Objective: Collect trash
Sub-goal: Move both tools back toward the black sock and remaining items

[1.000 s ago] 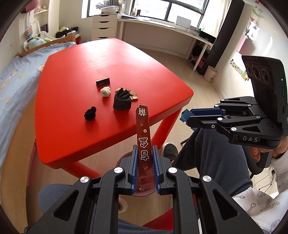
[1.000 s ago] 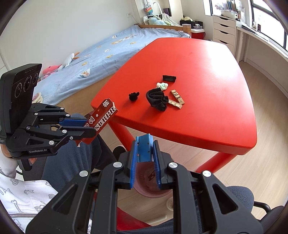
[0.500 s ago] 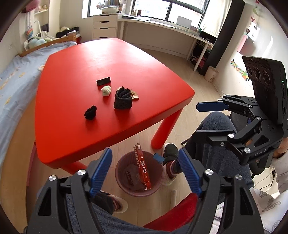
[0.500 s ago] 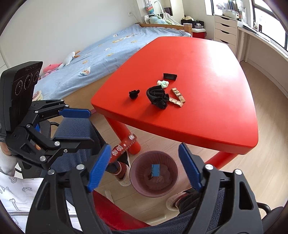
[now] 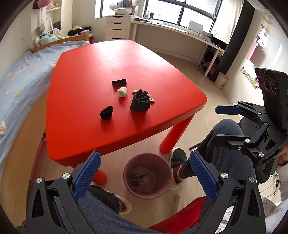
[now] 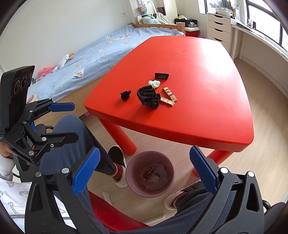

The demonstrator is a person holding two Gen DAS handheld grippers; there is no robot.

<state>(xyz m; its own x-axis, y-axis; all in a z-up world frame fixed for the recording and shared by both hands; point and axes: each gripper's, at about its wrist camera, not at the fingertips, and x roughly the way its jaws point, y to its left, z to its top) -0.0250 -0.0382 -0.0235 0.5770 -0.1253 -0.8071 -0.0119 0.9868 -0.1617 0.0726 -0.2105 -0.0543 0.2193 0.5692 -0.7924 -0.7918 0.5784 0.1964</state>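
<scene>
Both views bright, lit by daylight from windows [image 5: 180, 16] at 12 o'clock. Soft glare spread across red tabletop [image 6: 203, 59]. Short soft shadows cast beside trash pieces. Strong fisheye bending seen toward edges; corners blacked out by vignette. Focus sharp throughout; no motion blur noted.

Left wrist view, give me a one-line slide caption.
Open left hand-held gripper above the pink trash bin, scraps waiting on the red table.
</scene>
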